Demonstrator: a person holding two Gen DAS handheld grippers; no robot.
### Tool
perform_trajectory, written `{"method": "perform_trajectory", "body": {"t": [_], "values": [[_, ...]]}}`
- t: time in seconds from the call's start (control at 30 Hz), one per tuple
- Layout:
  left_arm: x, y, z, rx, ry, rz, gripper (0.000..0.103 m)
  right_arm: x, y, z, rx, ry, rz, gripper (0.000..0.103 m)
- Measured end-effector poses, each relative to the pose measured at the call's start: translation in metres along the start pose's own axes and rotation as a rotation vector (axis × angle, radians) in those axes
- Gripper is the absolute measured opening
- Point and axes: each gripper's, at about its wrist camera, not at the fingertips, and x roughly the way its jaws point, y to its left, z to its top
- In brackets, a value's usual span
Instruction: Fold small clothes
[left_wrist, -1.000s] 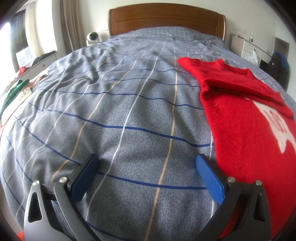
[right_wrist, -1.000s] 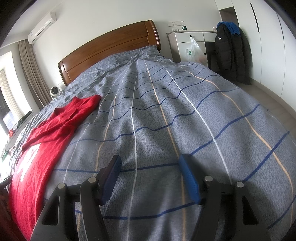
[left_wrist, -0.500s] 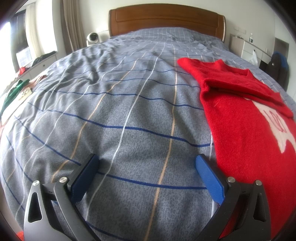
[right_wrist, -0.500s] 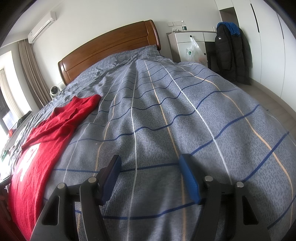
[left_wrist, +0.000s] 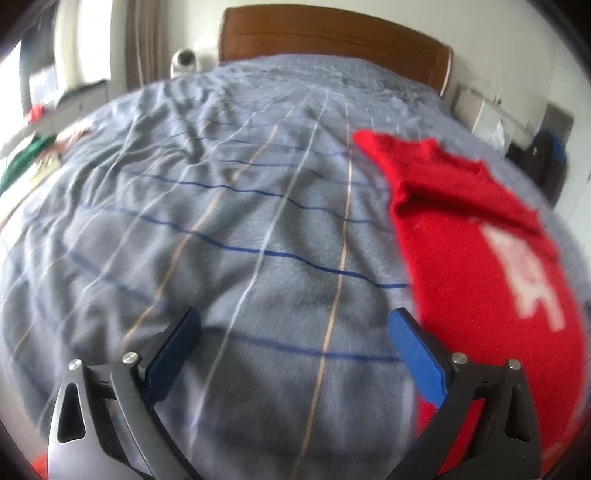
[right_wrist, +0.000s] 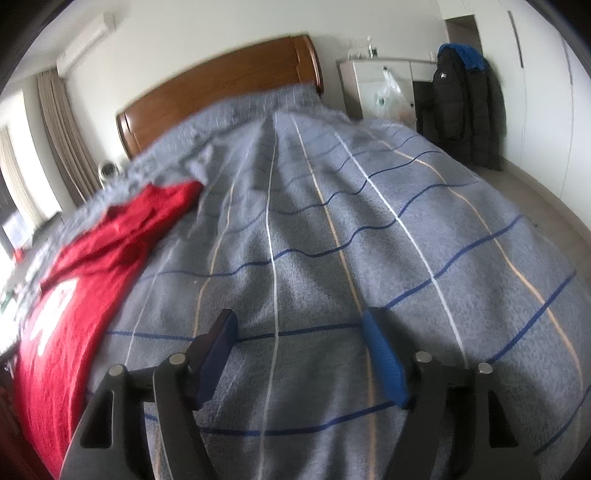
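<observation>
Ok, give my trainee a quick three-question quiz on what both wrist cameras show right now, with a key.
1. True or false: the red garment is clamped in the left hand-held gripper.
2. Multiple choice: in the right wrist view, the red garment lies (A) between the fingers, (B) to the left of the right hand-held gripper, (C) on the floor.
3. Fill in: both grippers hang over the striped grey ____.

Key: 1 false, both grippers are open and empty, and the right one's jaws have just been opening; 2 B; 3 bedspread.
</observation>
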Motion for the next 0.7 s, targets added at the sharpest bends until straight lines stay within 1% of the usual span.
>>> {"method": "perform_trajectory", "body": {"t": [0.03,0.1,0.13,0.2,0.3,0.37,0.43,0.47,0.5,0.53,0.57,0.6,0.63,0.67,0.7], "values": [[-0.01,0.004,0.0,-0.011,0.016,-0.029,0.102,-0.008,0.004,0.004,0.003,0.01,0.001,0.07],[-0.026,0.005,-0.007,0.013,0.066,-0.103,0.102,-0.034,0.016,0.008,0.01,0.009,0.087,0.07],[-0.032,0.003,-0.014,0.036,0.095,-0.125,0.102,-0.046,0.023,0.007,0.001,0.023,0.129,0.071],[-0.039,-0.003,-0.033,0.075,0.169,-0.148,0.102,-0.068,0.045,-0.006,-0.045,0.091,0.198,0.072],[-0.039,-0.016,-0.06,0.105,0.285,-0.2,0.102,-0.09,0.074,-0.041,-0.073,0.217,0.301,0.072],[-0.038,-0.026,-0.069,0.123,0.319,-0.235,0.101,-0.096,0.088,-0.07,-0.057,0.297,0.36,0.072],[-0.032,-0.038,-0.073,0.154,0.342,-0.265,0.096,-0.095,0.095,-0.094,-0.035,0.354,0.384,0.072],[-0.027,-0.045,-0.075,0.179,0.357,-0.264,0.088,-0.092,0.098,-0.104,-0.03,0.383,0.386,0.072],[-0.023,-0.05,-0.077,0.196,0.371,-0.262,0.076,-0.088,0.101,-0.111,-0.029,0.403,0.386,0.071],[-0.018,-0.055,-0.079,0.211,0.389,-0.259,0.071,-0.083,0.104,-0.118,-0.029,0.428,0.39,0.071],[-0.013,-0.058,-0.079,0.223,0.401,-0.258,0.06,-0.077,0.108,-0.124,-0.027,0.453,0.401,0.069],[-0.011,-0.06,-0.078,0.231,0.403,-0.259,0.044,-0.073,0.111,-0.128,-0.024,0.468,0.413,0.063],[-0.008,-0.061,-0.076,0.234,0.406,-0.266,0.032,-0.07,0.113,-0.132,-0.023,0.48,0.431,0.049],[-0.005,-0.06,-0.074,0.224,0.413,-0.277,0.004,-0.067,0.114,-0.132,-0.025,0.48,0.433,0.04],[-0.004,-0.058,-0.071,0.208,0.412,-0.281,0.004,-0.065,0.113,-0.131,-0.022,0.478,0.425,0.014]]}}
